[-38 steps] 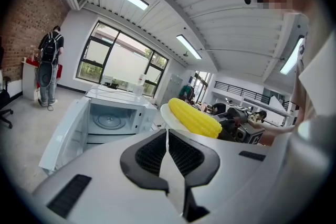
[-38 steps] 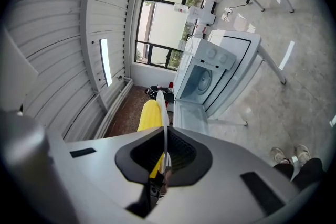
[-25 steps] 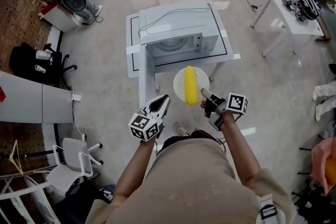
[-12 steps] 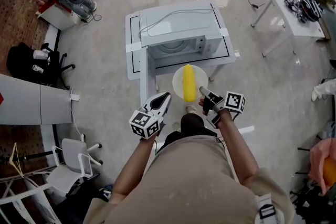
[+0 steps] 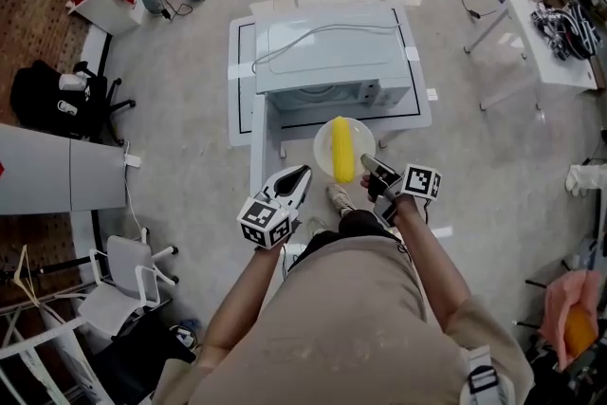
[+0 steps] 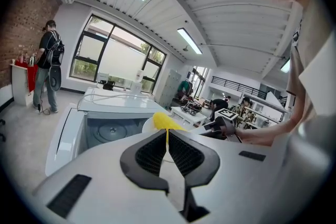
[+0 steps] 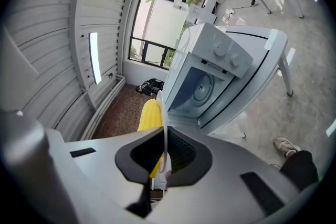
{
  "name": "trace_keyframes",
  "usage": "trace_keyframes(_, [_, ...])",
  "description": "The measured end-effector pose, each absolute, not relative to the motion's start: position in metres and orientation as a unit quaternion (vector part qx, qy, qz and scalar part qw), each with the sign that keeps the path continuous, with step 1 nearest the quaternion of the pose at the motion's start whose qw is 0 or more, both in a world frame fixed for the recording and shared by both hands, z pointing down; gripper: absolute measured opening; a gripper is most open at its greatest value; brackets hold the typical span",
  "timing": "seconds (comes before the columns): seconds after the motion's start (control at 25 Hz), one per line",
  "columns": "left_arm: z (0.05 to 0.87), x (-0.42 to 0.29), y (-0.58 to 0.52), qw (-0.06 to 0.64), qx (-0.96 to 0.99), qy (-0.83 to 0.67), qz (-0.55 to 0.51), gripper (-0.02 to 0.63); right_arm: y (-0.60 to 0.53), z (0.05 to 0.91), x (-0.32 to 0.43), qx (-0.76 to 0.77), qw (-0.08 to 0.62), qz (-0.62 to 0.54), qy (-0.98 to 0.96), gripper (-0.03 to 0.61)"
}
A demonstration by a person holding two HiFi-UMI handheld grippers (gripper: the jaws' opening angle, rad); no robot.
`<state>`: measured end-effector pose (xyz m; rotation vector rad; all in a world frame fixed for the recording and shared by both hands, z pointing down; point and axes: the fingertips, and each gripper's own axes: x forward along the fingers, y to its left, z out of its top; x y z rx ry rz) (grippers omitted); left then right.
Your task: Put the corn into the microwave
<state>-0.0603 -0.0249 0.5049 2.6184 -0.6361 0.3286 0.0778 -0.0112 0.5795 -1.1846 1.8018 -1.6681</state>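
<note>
Yellow corn (image 5: 341, 150) lies lengthwise on a white plate (image 5: 363, 136), just ahead of the right gripper (image 5: 372, 168) and slightly to its left. That gripper is clamped on the plate's near rim. In the right gripper view the rim (image 7: 164, 128) runs edge-on between the closed jaws, with the corn (image 7: 149, 115) showing beyond them on the left side.

The left gripper (image 5: 299, 175) hangs beside the plate on its left, near it but apart from it. In the left gripper view its jaws stand together with nothing between them. The corn's tip (image 6: 163, 121) shows just past their tips, and the right gripper (image 6: 223, 126) sits off to the right.

Straight ahead of both grippers stands the white microwave (image 5: 327, 52) on a white table (image 5: 242, 109). Its door (image 5: 258, 156) is swung open and reaches back toward the left gripper, passing just to that gripper's left. The cavity faces the plate, and a round turntable (image 6: 107, 131) can be seen inside it. The plate is held in the air in front of the opening, outside the cavity, so the corn is not yet in the microwave.
</note>
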Motion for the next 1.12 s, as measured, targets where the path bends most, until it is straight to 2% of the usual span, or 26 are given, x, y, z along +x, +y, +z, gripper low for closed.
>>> trace_keyframes(1.12, [0.572, -0.037, -0.103, 0.234, 0.905, -0.326, 0.14, 0.003, -0.119, 0.698, 0.076, -0.378, 0.166, -0.646, 0.642, 0.014])
